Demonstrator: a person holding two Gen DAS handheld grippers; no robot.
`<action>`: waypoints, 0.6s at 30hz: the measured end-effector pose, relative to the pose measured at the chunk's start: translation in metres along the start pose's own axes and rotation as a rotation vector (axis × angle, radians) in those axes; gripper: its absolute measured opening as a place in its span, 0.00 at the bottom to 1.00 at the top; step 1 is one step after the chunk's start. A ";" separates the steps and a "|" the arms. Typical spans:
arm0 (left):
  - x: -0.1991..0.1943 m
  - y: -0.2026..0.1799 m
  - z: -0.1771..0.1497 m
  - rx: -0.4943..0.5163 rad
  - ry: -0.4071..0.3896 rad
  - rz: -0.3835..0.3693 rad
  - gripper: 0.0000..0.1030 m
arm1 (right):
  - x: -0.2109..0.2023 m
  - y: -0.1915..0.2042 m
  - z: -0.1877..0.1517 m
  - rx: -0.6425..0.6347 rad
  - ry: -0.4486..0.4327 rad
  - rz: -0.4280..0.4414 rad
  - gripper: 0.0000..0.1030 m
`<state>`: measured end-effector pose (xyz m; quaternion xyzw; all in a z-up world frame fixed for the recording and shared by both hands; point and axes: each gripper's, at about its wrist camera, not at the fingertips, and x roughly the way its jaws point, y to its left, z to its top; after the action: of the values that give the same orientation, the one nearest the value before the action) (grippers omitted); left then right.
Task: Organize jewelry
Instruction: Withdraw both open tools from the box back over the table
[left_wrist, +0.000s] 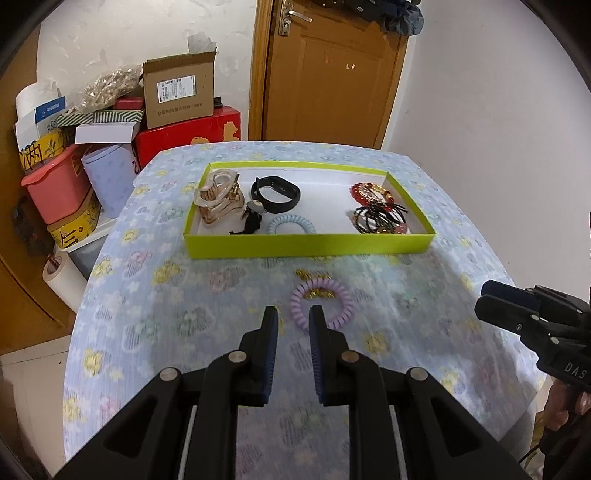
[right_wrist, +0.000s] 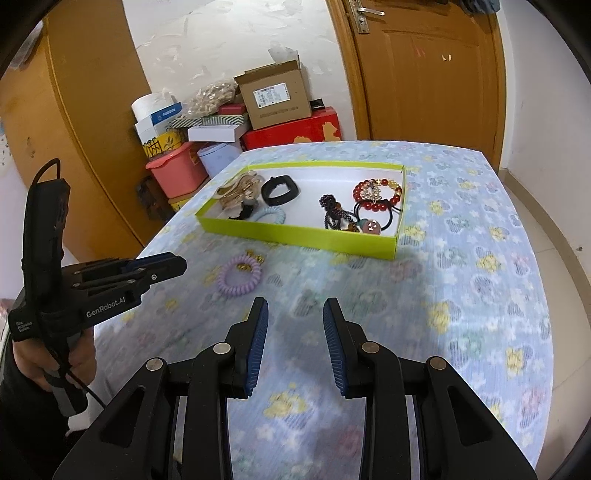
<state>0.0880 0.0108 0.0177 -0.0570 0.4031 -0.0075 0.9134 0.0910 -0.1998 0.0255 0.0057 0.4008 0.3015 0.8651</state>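
Observation:
A purple coil hair tie (left_wrist: 341, 293) (right_wrist: 226, 285) lies on the flowered cloth with a small gold piece (left_wrist: 314, 275) (right_wrist: 255, 257) on and beside it. My left gripper (left_wrist: 293, 310) hovers open just short of the tie, with nothing between its fingers. Behind it stands a lime-green box (left_wrist: 306, 245) (right_wrist: 295, 240) that holds a hair claw (left_wrist: 218, 195), a black band (left_wrist: 275, 192), a pale blue coil (left_wrist: 291, 223), a red bead bracelet (left_wrist: 369, 192) (right_wrist: 376, 192) and dark hair ties (left_wrist: 380, 218). My right gripper (right_wrist: 295, 302) (left_wrist: 484, 302) is open and empty over bare cloth, right of the tie.
The table (right_wrist: 480, 295) drops off at its left and right edges. Stacked cartons and a pink tub (left_wrist: 55, 184) crowd the floor to the left. A wooden door (left_wrist: 332, 74) stands behind. A person's hand (right_wrist: 55, 362) holds the left gripper (right_wrist: 183, 264).

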 end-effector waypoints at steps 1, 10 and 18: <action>-0.002 -0.002 -0.002 0.002 -0.002 -0.001 0.17 | -0.002 0.002 -0.002 -0.002 -0.001 0.000 0.31; -0.014 -0.007 -0.014 0.005 -0.001 -0.009 0.17 | -0.011 0.010 -0.016 -0.017 0.011 -0.021 0.31; -0.012 -0.005 -0.020 -0.005 0.010 -0.010 0.19 | -0.011 0.016 -0.021 -0.031 0.023 -0.035 0.31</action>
<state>0.0650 0.0050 0.0140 -0.0612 0.4073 -0.0116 0.9112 0.0625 -0.1976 0.0227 -0.0183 0.4062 0.2927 0.8654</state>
